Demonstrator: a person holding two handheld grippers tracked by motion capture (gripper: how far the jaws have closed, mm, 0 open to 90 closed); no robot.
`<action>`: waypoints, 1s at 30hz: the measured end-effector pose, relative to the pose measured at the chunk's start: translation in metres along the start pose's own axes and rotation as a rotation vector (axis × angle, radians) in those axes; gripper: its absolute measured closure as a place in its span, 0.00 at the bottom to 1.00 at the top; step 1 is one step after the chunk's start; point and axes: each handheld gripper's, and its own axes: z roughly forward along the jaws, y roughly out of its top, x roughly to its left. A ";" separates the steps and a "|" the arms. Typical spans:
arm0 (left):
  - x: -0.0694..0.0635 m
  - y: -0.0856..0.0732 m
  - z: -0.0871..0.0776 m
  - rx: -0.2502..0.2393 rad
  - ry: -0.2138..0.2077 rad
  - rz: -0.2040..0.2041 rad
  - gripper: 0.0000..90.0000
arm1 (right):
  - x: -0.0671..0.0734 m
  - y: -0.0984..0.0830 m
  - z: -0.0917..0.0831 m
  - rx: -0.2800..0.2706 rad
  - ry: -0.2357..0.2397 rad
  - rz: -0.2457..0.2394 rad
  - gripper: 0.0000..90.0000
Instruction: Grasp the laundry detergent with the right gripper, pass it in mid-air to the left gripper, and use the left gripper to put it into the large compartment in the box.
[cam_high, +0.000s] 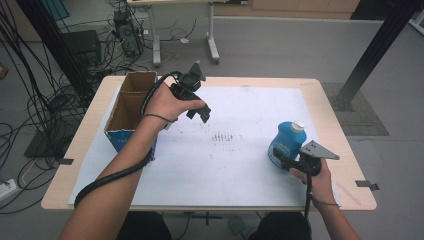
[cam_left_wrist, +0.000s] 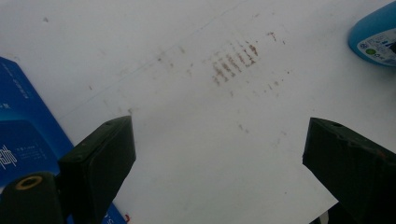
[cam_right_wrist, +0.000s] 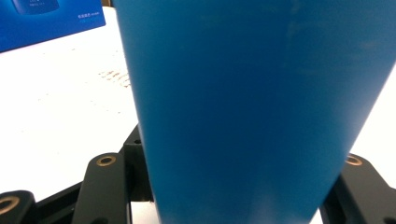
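I read the step in hand as taking hold of the blue bottle (cam_high: 286, 141) so it can go to the open cardboard box (cam_high: 131, 107); the bottle stands upright with its white cap (cam_high: 298, 125) on, at the right side of the white sheet (cam_high: 240, 150) that covers the worktop (cam_high: 330, 100), well apart from the box at the left edge. To do this well I want the grip low and square on the body, below the shoulder, so the bottle hangs plumb when it comes up; the plastic wall looks smooth and may give a little, so I judge a firm squeeze is needed before any lift; I would raise it straight up, carry it over the faint brown marks (cam_high: 222, 136) in the middle of the sheet, and clear the near wall of the box before lowering.

My right gripper (cam_high: 281, 159) sits against the bottle's near side; in the right gripper view the blue body (cam_right_wrist: 247, 107) rises between the jaws, which I take as clamped on it, though the contact faces themselves are hidden behind the bottle. My left gripper (cam_high: 197, 112) hangs above the sheet just beside the box; its jaws stand wide apart with nothing between them, and in the left gripper view bare sheet lies between them.
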 end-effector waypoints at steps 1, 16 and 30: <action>0.000 0.000 0.000 0.000 0.000 0.000 0.11 | 0.000 0.000 0.000 0.000 0.000 0.000 0.46; 0.000 0.000 0.000 -0.004 -0.001 -0.002 0.11 | 0.000 0.000 0.000 -0.003 -0.002 -0.002 0.46; 0.000 0.001 0.001 0.002 0.002 0.001 0.11 | 0.000 -0.001 0.000 -0.006 0.000 -0.009 0.46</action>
